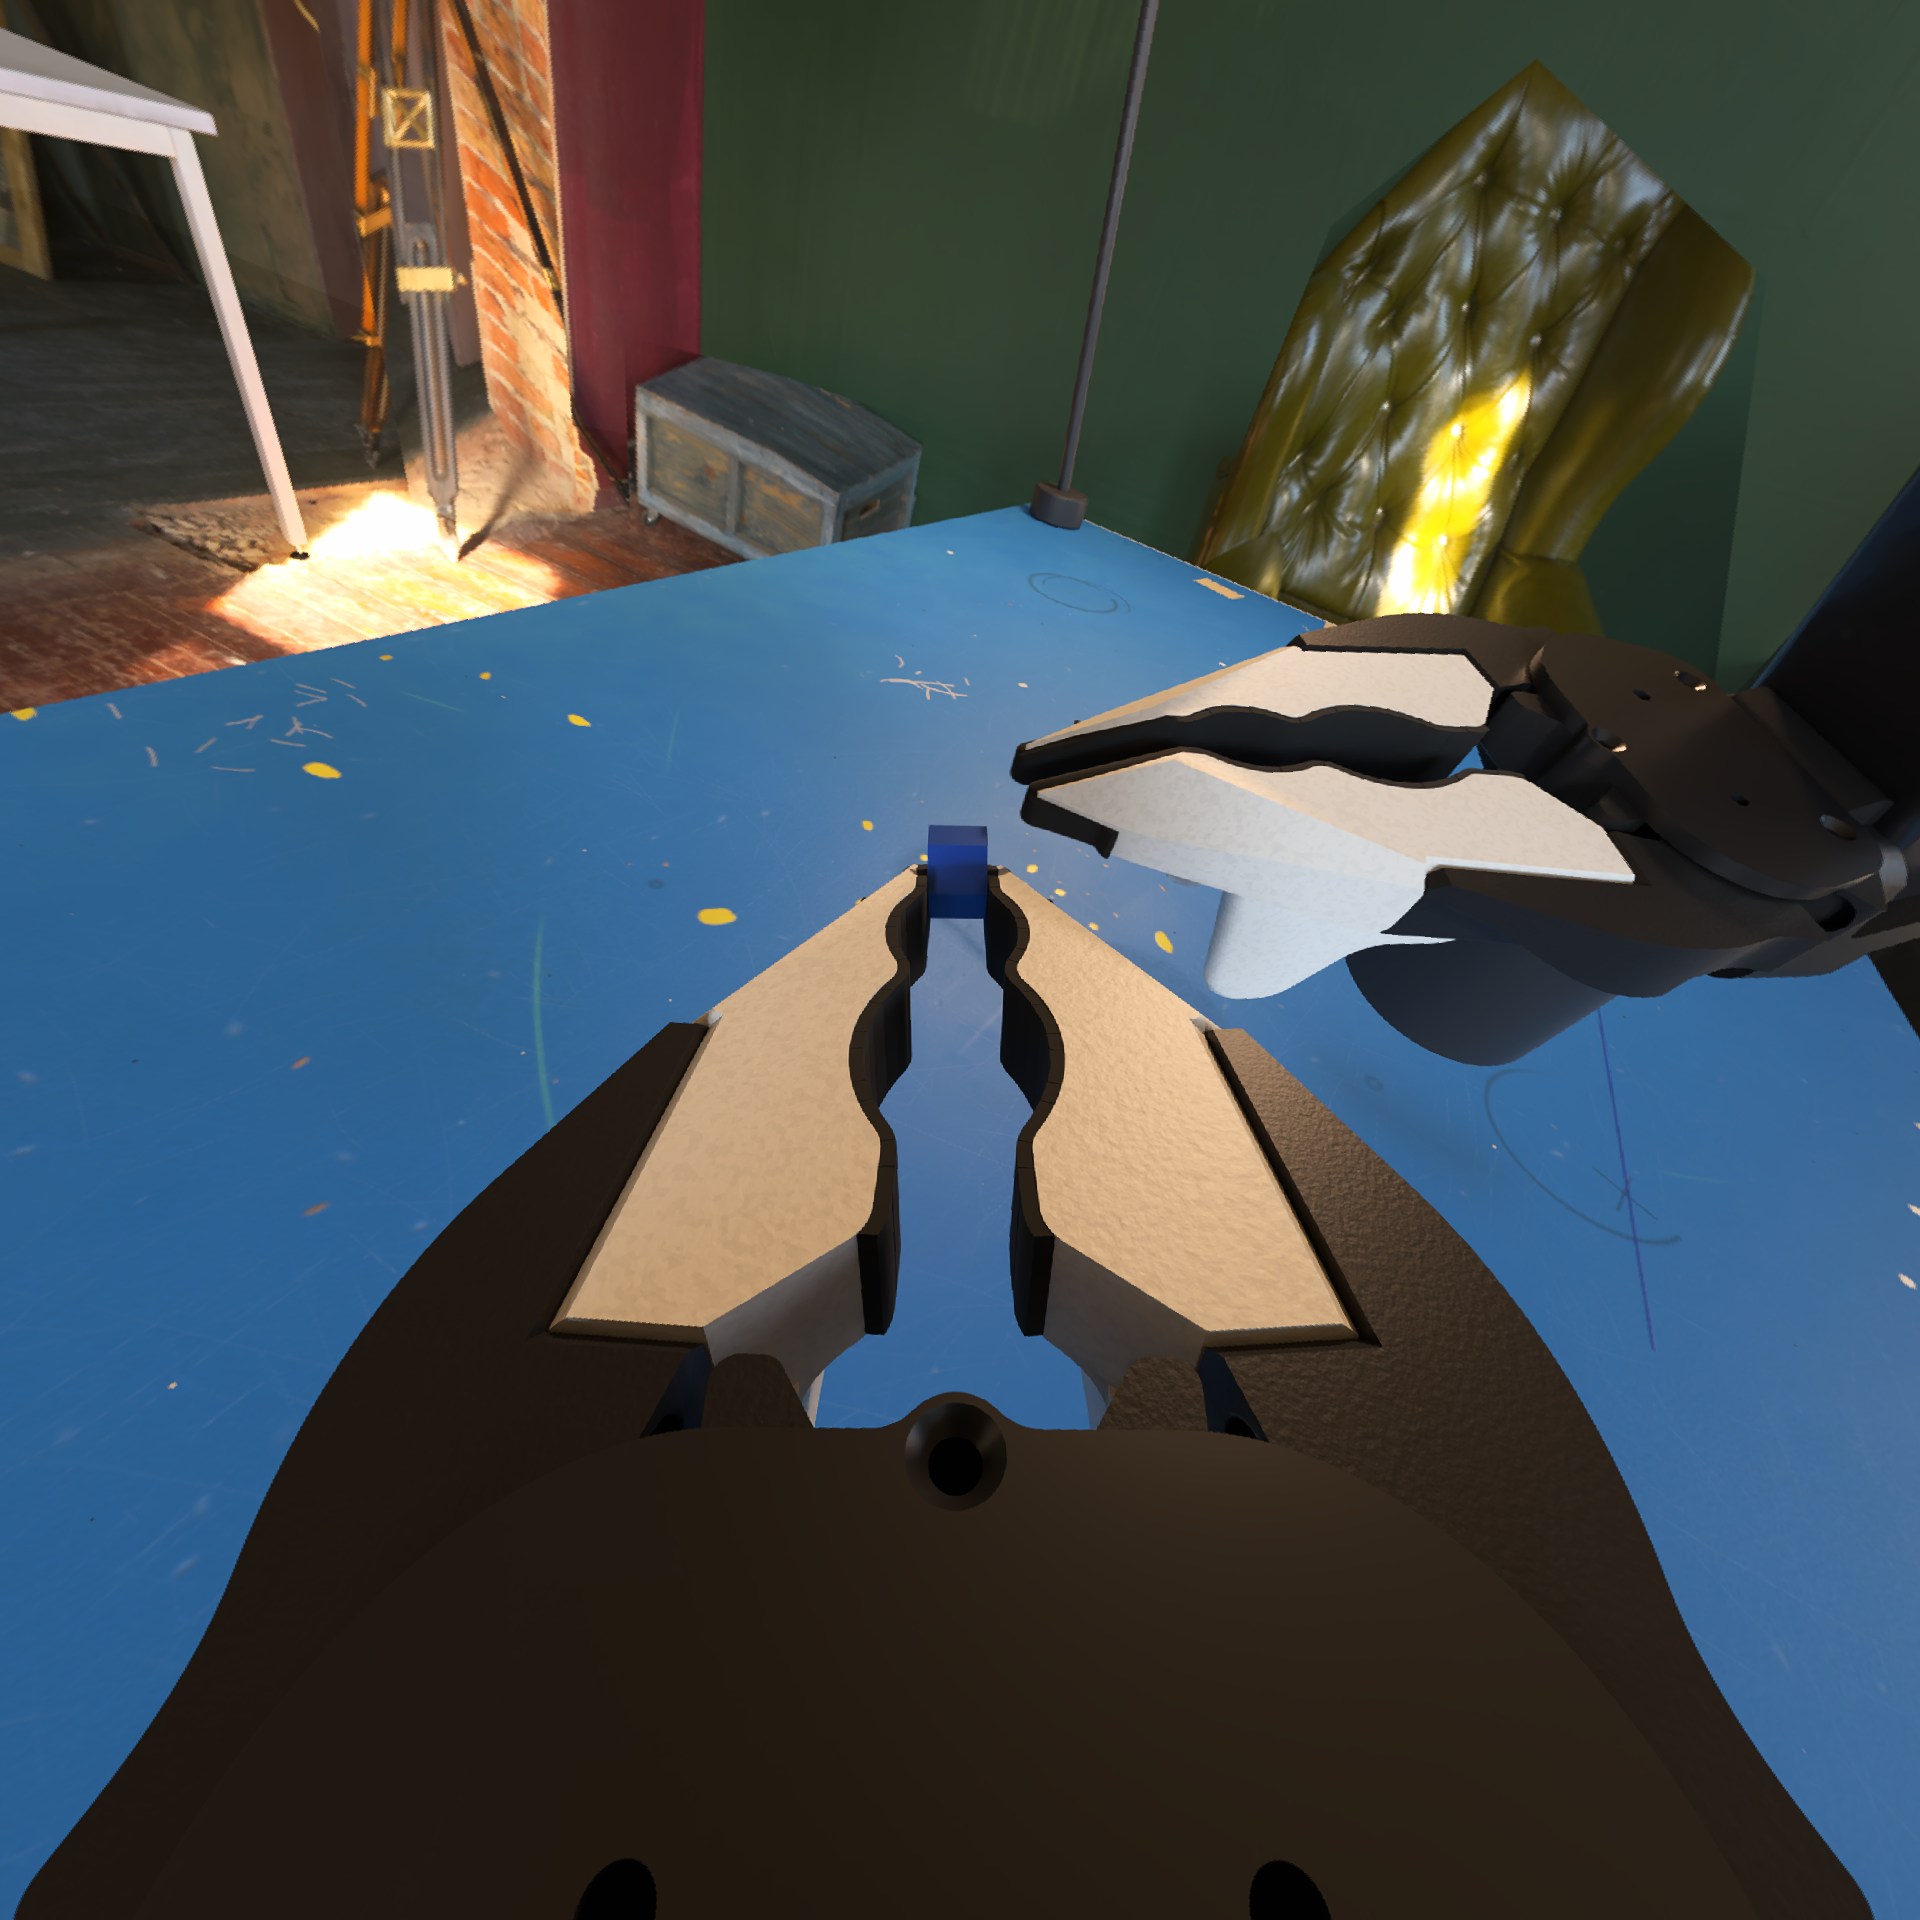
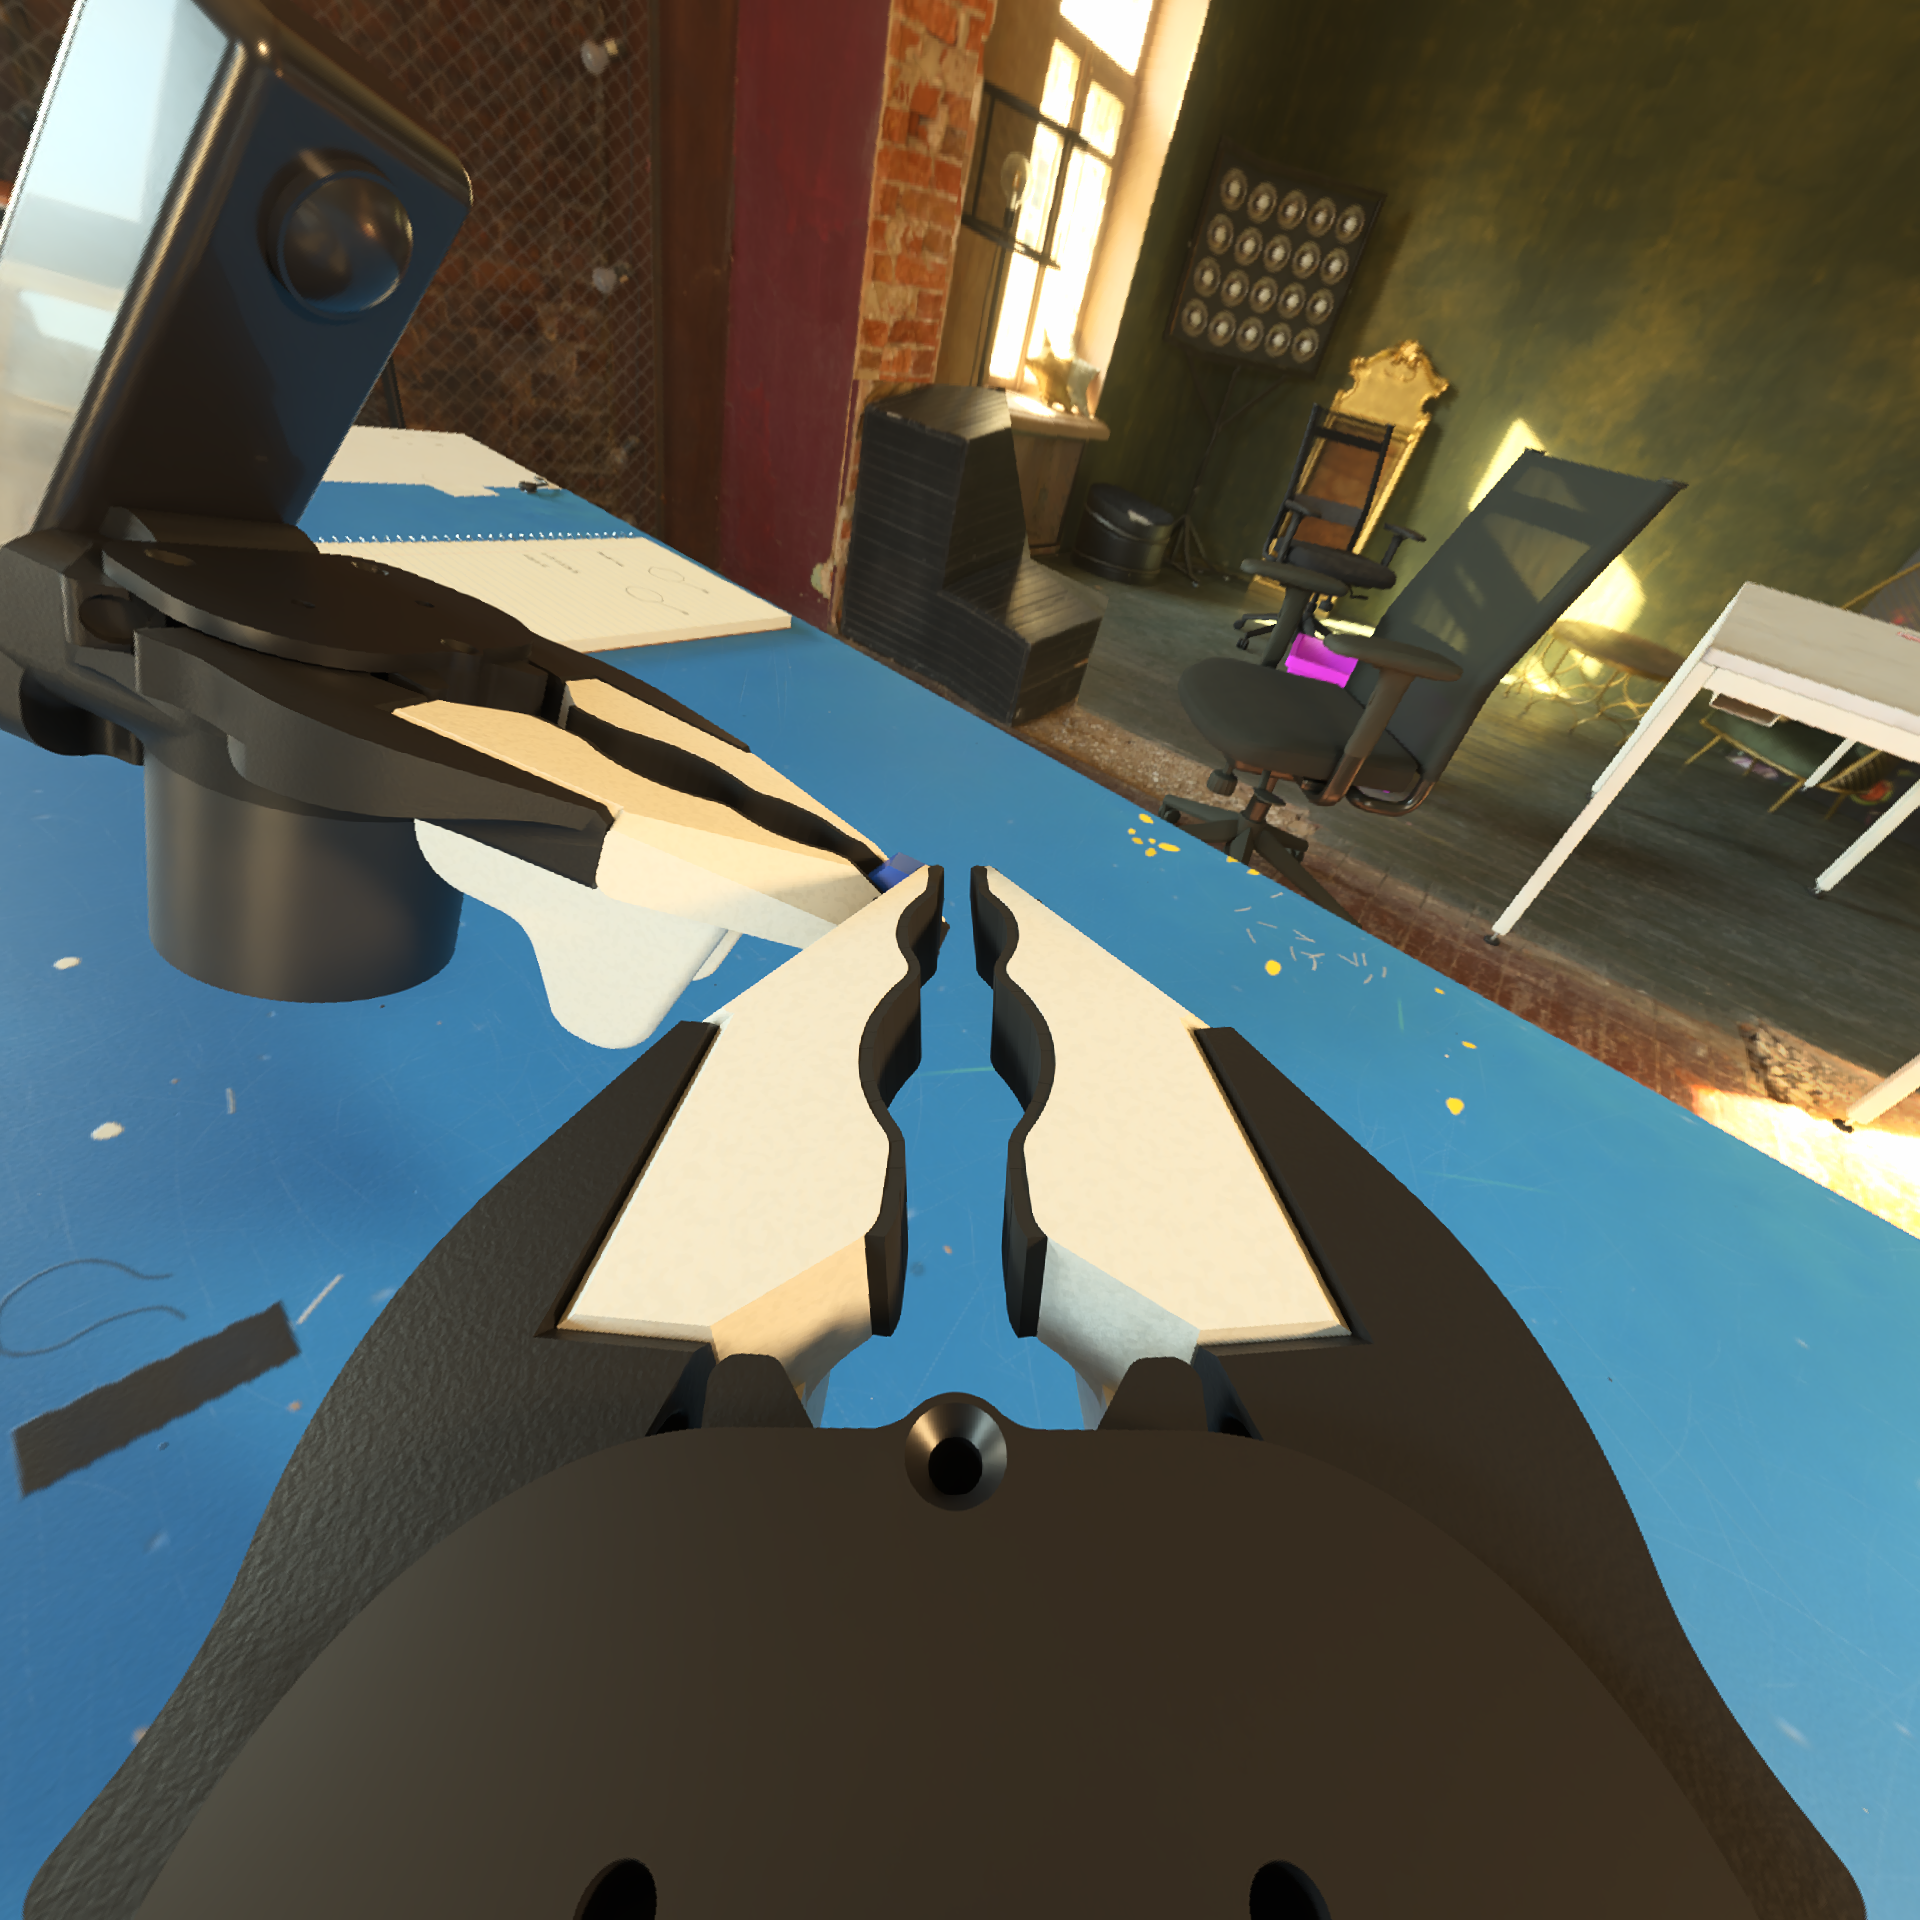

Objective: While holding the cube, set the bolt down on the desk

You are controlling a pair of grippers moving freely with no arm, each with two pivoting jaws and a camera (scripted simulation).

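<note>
My left gripper (image 1: 956, 881) is shut on a small blue cube (image 1: 956, 854) at its fingertips, above the blue desk (image 1: 416, 1039). My right gripper (image 2: 956, 885) has its fingers almost together, with only a thin gap. A small dark bit at its left fingertip (image 2: 943, 925) looks like the bolt; the rest is hidden. In the left wrist view the right gripper (image 1: 1023, 790) hovers just right of the cube, tips pointing left. In the right wrist view the left gripper (image 2: 883, 868) comes in from the left, and the cube (image 2: 896, 871) touches or nearly touches my left fingertip.
A spiral notepad (image 2: 582, 592) lies at the desk's far side. A black strip (image 2: 156, 1392) lies flat on the desk at near left. A pole's base (image 1: 1058, 506) stands at the desk corner. An office chair (image 2: 1351, 707) and a white table (image 2: 1818, 675) stand beyond the desk edge.
</note>
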